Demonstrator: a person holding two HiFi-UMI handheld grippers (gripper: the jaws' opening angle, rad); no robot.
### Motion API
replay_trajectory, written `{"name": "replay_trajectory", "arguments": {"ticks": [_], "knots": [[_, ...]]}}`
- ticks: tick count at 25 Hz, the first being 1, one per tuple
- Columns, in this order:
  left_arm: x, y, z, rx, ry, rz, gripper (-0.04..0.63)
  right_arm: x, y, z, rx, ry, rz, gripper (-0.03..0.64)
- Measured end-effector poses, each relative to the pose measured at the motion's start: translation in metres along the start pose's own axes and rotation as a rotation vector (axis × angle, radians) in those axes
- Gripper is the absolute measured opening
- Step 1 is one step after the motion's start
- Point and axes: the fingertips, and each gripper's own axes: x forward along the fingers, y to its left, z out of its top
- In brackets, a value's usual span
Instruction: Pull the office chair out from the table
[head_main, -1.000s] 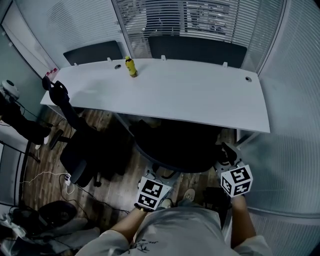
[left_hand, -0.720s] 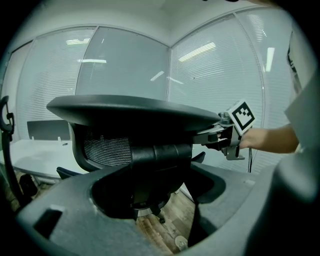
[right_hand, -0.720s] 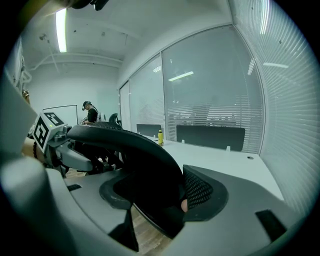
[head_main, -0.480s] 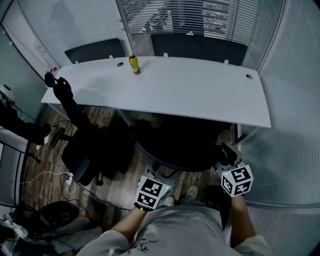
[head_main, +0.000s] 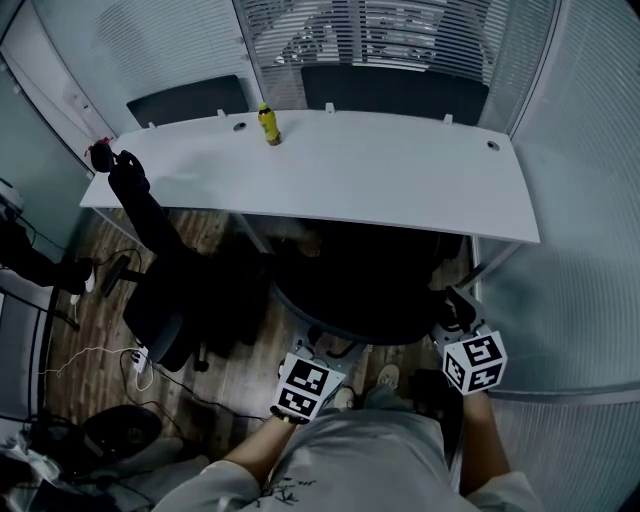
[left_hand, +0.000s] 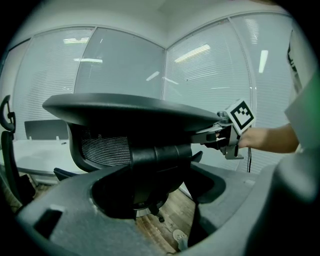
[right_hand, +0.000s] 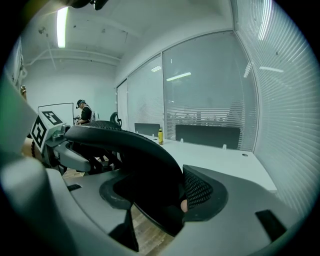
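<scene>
Sitting tucked at the near edge of the bench (head_main: 400, 190), the office chair (head_main: 365, 295) has its seat under the top and its dark curved backrest facing the person. The left tool (head_main: 320, 352) is clamped on the backrest rim at about 7 o'clock, and its own view shows the rim running between its jaws. The right tool (head_main: 450, 308) grips the mesh edge at about 4 o'clock, the mesh pinched between its jaws. So the hold looks complete on both sides, but the pull itself looks barely begun: the chair has to roll toward 6 o'clock over the wooden floor (head_main: 240, 370) until it clears the bench. A second chair (head_main: 160, 290) stands at 9 o'clock, and a yellow bottle (head_main: 267, 125) stands at 11 o'clock on the bench.
</scene>
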Motion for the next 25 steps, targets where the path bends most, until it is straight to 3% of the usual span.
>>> {"name": "replay_trajectory", "arguments": {"ticks": [13, 25], "knots": [[-0.033, -0.014, -0.016, 0.027, 0.003, -0.046, 0.307, -0.024, 0.032, -0.008, -0.002, -0.009, -0.05, 0.219], [-0.046, -0.04, -0.029, 0.049, 0.033, -0.067, 0.299, -0.045, 0.04, -0.021, -0.01, -0.023, -0.042, 0.219]]}}
